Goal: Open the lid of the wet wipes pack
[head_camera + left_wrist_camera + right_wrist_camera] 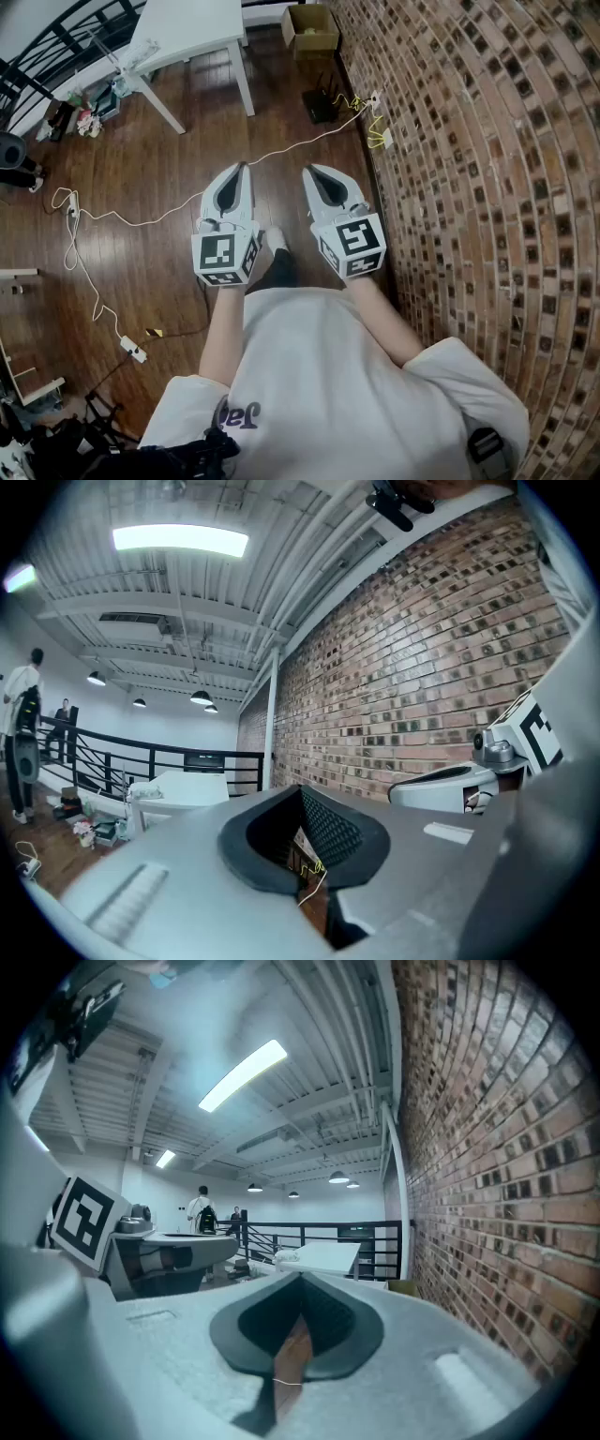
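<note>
The left gripper [244, 172] and right gripper [309, 172] both hold their jaws closed on nothing above the wooden floor [141, 178]; the shirt lettering [240, 415] is partly hidden.

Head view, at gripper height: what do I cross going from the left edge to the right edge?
In order: loop of white cable → left gripper, jaws together → right gripper, jaws together → brick wall.
</note>
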`<state>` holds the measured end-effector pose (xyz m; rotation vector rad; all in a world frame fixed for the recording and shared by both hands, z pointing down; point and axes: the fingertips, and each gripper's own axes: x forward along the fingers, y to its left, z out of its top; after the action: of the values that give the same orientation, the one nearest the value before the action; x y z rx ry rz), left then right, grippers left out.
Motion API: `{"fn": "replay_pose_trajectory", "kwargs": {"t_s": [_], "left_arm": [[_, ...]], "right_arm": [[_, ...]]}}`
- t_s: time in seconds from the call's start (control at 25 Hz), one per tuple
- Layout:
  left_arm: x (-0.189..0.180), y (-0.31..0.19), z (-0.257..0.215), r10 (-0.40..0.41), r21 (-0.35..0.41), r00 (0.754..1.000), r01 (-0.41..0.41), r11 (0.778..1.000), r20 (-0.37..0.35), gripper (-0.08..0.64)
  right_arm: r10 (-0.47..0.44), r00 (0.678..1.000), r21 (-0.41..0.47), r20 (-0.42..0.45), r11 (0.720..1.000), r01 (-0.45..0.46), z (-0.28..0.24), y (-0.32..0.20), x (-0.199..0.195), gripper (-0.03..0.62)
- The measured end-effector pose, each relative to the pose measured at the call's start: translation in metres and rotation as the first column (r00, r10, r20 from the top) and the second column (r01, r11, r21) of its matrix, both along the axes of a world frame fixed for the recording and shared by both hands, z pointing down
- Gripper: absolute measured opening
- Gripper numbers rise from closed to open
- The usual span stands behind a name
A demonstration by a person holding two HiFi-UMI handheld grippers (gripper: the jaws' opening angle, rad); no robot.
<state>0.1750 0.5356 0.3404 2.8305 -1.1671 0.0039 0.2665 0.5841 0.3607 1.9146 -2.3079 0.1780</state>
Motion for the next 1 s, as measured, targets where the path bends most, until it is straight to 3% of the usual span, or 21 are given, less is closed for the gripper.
{"fn": "replay_pose_trajectory", "kwargs": {"t_s": [0.28,0.52,0.72,0.88,1.0], "left_arm": [[0.006,-0.122,-0.017,-0.017,0.003,1.0,0.017,1.0,-0.019,0.015],[-0.03,-0.202,-0.01,-0.093,-0.028,0.996,0.093,0.995,0.006,0.015],[-0.051,-0.242,0.009,-0.164,-0.08,0.986,0.165,0.983,0.021,0.015],[-0.058,-0.286,0.017,-0.215,-0.063,0.976,0.216,0.974,0.023,0.015],[-0.075,-0.331,0.021,-0.296,-0.052,0.955,0.297,0.953,0.022,0.015]], "right_arm": [[-0.058,0.998,-0.022,-0.027,0.998,0.057,-0.015,-0.13,-0.002,-0.015],[-0.13,0.991,-0.019,-0.025,0.991,0.129,-0.021,-0.216,-0.032,-0.015],[-0.214,0.977,-0.061,-0.004,0.975,0.213,-0.002,-0.268,-0.051,-0.015],[-0.291,0.957,-0.058,0.015,0.955,0.291,0.008,-0.328,-0.064,-0.015],[-0.338,0.941,-0.059,0.023,0.939,0.339,0.017,-0.379,-0.076,-0.015]]}}
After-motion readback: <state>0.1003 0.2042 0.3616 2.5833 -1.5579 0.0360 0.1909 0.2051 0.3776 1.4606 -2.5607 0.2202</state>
